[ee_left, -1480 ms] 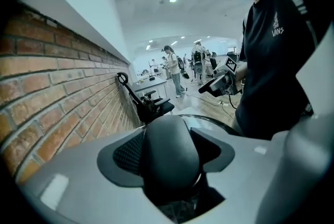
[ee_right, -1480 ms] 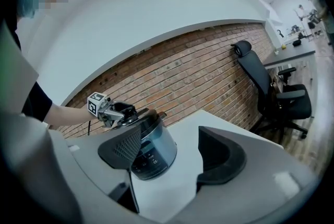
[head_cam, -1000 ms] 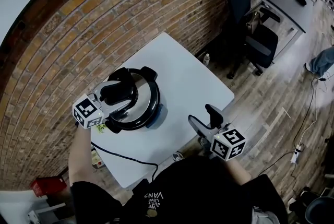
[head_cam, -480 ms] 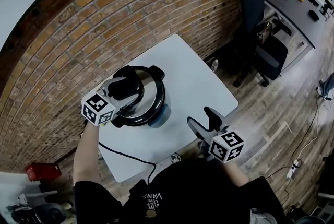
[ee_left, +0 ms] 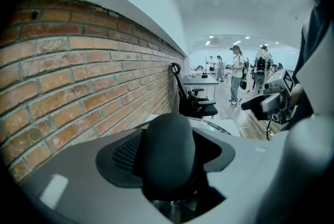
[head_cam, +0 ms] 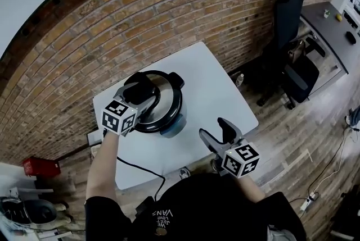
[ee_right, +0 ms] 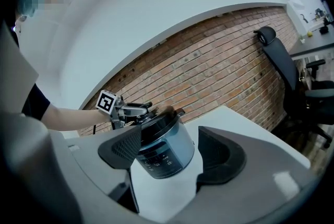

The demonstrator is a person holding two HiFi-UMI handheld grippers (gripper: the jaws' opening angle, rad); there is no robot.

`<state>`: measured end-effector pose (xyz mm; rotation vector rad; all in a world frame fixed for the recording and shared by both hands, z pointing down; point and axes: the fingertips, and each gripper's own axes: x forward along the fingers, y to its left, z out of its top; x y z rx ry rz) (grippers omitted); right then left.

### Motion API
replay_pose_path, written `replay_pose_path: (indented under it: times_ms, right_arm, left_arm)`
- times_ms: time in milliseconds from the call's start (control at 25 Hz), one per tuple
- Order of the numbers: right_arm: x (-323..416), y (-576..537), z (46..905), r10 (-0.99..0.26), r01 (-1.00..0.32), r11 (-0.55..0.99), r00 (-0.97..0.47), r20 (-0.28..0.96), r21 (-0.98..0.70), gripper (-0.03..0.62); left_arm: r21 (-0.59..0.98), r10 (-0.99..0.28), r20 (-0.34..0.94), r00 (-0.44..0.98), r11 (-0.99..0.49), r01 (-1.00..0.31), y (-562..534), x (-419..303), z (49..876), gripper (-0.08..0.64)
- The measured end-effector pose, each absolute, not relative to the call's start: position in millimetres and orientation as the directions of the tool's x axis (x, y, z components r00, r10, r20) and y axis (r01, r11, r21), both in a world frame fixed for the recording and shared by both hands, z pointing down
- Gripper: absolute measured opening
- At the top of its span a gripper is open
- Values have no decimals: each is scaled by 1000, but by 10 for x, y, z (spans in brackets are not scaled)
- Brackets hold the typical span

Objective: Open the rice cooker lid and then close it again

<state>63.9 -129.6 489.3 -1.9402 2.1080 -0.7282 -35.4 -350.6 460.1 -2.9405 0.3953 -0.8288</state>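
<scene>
A black and steel rice cooker stands at the left of the white table, its lid down. My left gripper reaches over the lid from the left, jaws closed round the black lid handle, which fills the space between the pads in the left gripper view. In the right gripper view the cooker shows its control panel, with the left gripper on top of it. My right gripper hangs open and empty at the table's front edge, well apart from the cooker.
A black power cord runs from the cooker over the table's near edge. A brick wall stands close behind the table. A black office chair and a grey desk are to the right. People stand far off in the room.
The left gripper has swung round on the lid handle, its marker cube shifting right and toward me. The head view has drifted. The right gripper stays almost where it was.
</scene>
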Motion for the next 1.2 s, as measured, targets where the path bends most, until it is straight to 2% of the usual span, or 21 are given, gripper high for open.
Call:
replay_pose_path:
  times_ms: [240,320,600,880,1200]
  right_arm:
    - [687,-1366,4807,-968,-882,88,-185,169,-462,334]
    - [714,-1398,4765,-966,-884,112,-204,160,-454,335]
    - [743,-1513,4690,-949,-878,192,-279,144,-438,334]
    - [682,-1665,4633,-908,-855,306,-394,140,-419,334]
    - [579,-1787,4648,-849,-821,421,-506,150,-386,334]
  left_arm:
    - [-144,-322,474,819,-946,-289,-3520,-401,4589,287]
    - [-164,-365,457,811,-931,-326,-3523,-472,4548,312]
    - [-162,-531,304,791,-847,-506,-3356,-916,4180,318]
    - [-139,-725,183,664,-688,-712,-2948,-1520,3997,318]
    - [-125,-854,125,505,-518,-846,-2290,-1944,4061,316]
